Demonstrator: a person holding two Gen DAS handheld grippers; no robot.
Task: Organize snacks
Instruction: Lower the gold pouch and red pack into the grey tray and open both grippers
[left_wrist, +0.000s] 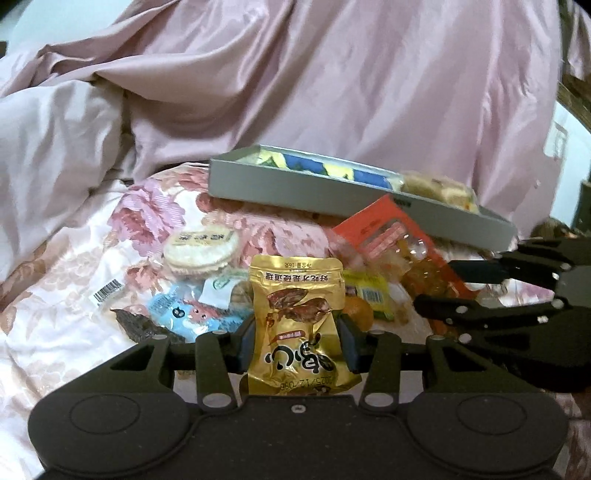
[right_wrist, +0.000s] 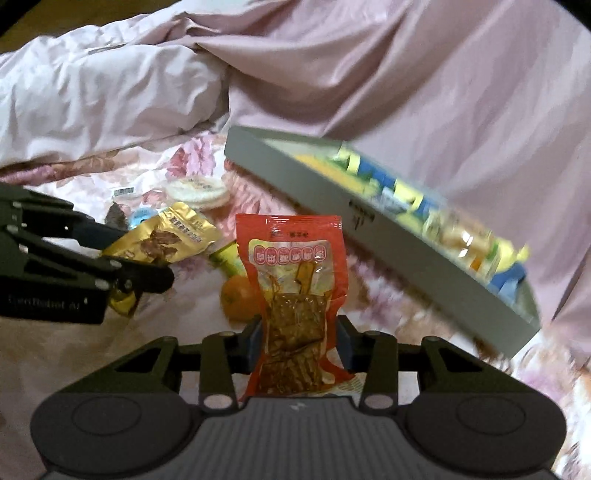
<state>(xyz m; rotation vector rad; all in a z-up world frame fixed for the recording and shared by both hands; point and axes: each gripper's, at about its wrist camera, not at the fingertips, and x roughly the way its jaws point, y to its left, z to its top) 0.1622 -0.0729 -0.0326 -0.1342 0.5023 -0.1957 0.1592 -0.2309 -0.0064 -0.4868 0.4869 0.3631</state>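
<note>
My left gripper is shut on a gold snack pouch, which stands upright between the pads, printed side toward the camera. My right gripper is shut on a red vacuum-packed snack with brown strips inside, also upright. In the right wrist view the left gripper comes in from the left with the gold pouch. From the left wrist the right gripper shows at the right edge, over the red pack. Just beyond both lies a shallow grey tray with several blue, yellow and beige packets inside.
Loose snacks lie on the floral bedspread: a round rice cracker pack, a light blue packet, an orange and a yellow-green packet. A bunched pink duvet rises behind the tray.
</note>
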